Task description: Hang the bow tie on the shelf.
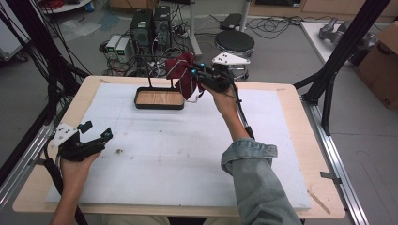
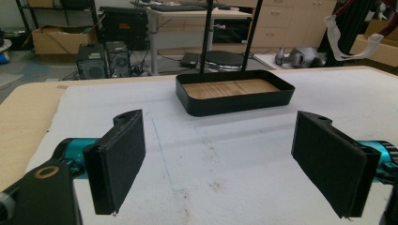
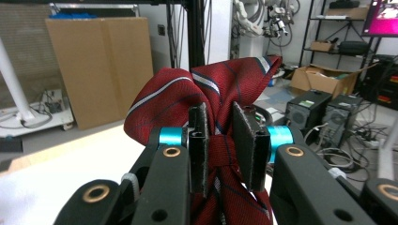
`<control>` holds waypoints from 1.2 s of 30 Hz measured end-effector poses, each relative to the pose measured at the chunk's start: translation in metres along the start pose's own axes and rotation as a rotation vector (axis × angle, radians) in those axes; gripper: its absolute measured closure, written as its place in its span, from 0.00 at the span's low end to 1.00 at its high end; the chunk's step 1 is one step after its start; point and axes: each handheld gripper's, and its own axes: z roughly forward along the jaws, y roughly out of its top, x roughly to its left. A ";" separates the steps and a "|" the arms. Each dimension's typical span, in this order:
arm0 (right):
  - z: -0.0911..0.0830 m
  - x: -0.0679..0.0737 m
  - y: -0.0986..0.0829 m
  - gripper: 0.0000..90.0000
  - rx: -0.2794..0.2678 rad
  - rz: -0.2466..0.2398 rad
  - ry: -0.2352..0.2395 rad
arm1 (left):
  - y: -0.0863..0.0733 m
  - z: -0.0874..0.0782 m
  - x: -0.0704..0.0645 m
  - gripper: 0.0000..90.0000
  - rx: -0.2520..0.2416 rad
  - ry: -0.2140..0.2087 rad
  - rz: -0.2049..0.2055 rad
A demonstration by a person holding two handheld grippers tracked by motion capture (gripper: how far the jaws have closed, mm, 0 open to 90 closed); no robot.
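The item under handling is a dark red striped necktie (image 3: 220, 93), bunched into a loose bundle and held in the air just beside the right-hand end of the black tray (image 1: 159, 99), slightly above its rim. The right gripper (image 1: 206, 77) has its jaws pressed onto the tie at a narrow, wrapped or knotted band near the middle of the bundle; in the right gripper view the cloth fills the gap between the pads and balloons out above them, with more hanging below.

Handling judgement: the tie is light, soft and limp woven fabric. It will sag and unfold from any grip, and its smooth weave may slide between flat pads. It is not fragile. The band where the layers are gathered is the soundest place to hold, since several thicknesses are trapped together there; a grip on a single loose fold would likely let the rest spill.

The tray has a wood-grain floor, low dark walls and thin black uprights behind it; nothing lies in it.

The left gripper (image 1: 96, 132) rests well to the near left of the tray, on the white foam mat (image 1: 187, 154), its jaws spread wide and holding nothing. The tray lies straight ahead in the left gripper view.
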 end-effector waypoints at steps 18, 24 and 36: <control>0.054 -0.001 0.006 0.85 0.033 -0.031 -0.027 | -0.003 -0.001 0.004 0.20 0.002 0.006 -0.009; 0.067 -0.009 0.004 0.85 0.060 -0.016 -0.069 | -0.005 -0.004 0.007 0.20 0.002 0.013 -0.015; 0.063 -0.036 -0.012 0.84 0.141 0.019 -0.140 | -0.006 -0.004 0.006 0.20 0.010 0.008 -0.019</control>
